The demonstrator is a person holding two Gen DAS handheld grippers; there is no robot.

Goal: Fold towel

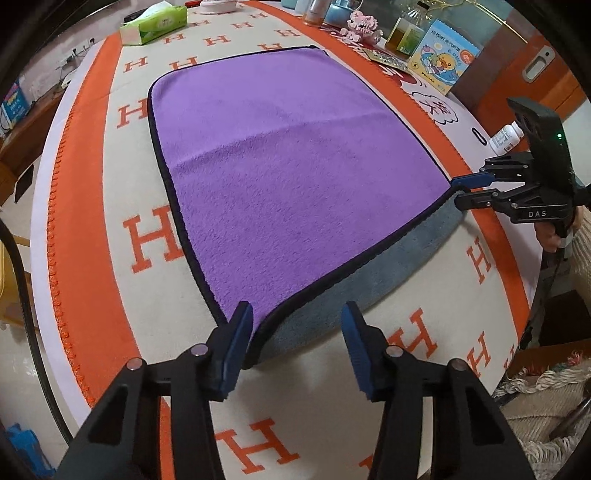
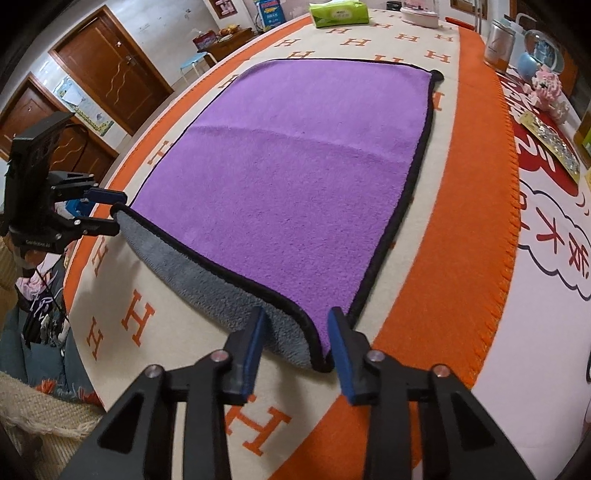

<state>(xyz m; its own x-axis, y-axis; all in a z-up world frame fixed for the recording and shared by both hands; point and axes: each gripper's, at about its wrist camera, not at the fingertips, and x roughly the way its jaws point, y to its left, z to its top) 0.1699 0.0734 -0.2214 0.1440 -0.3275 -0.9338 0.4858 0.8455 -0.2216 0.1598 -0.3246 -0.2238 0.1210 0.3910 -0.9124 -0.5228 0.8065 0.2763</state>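
Purple towel (image 1: 295, 177) spread flat on the blanket (image 1: 92, 221), near edge curled, grey underside showing. Left claw (image 1: 297, 325) and right claw (image 2: 297, 328) both spread, straddling near corners at 6 o'clock. Closing shallow risks losing a corner, skewing the fold.

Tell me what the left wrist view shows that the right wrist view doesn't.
Only the left wrist view: a white pill bottle and a duck-print box beyond the right gripper. Only the right wrist view: wooden doors and a blue stool behind the left gripper. Both: the purple towel, near edge lifted showing grey, and the green tissue box.
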